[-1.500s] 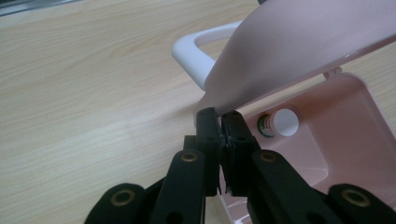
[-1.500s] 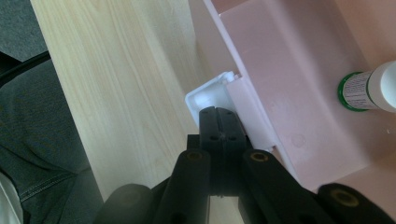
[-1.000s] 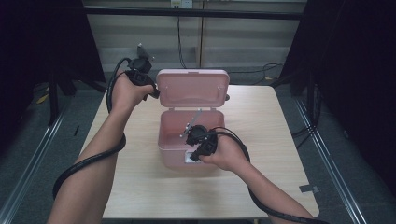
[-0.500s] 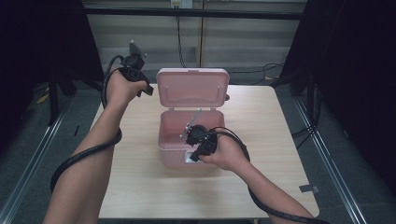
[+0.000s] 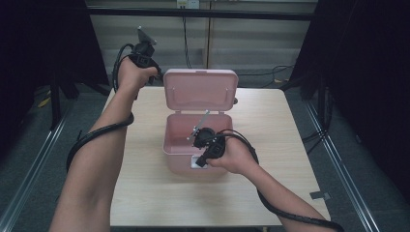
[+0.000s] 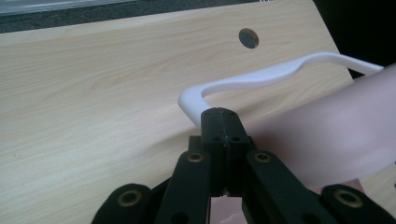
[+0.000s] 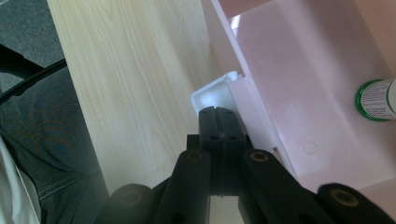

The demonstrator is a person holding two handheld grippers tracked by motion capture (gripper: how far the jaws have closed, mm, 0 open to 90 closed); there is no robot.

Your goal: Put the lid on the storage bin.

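Observation:
A pink box (image 5: 170,141) stands open in the middle of the table, its lid (image 5: 200,92) upright behind it. My right gripper (image 7: 219,112) is shut, its tips at the white latch (image 7: 212,95) on the box's front wall (image 5: 198,162). A white tube with a green cap (image 7: 376,100) lies inside the box. My left gripper (image 5: 145,60) is held high at the back left, beside the lid. Its jaws (image 6: 222,116) are shut, and the white carrying handle (image 6: 261,79) curves away just behind their tips. I cannot tell whether they touch it.
The light wooden table (image 5: 290,159) has bare room on both sides of the box and in front. A round hole (image 6: 248,38) sits near its far edge. Black cables trail from both grippers. Dark frames and floor rails flank the table.
My left hand has moved left and a little up, away from the lid's corner. The right hand and the box have stayed where they were.

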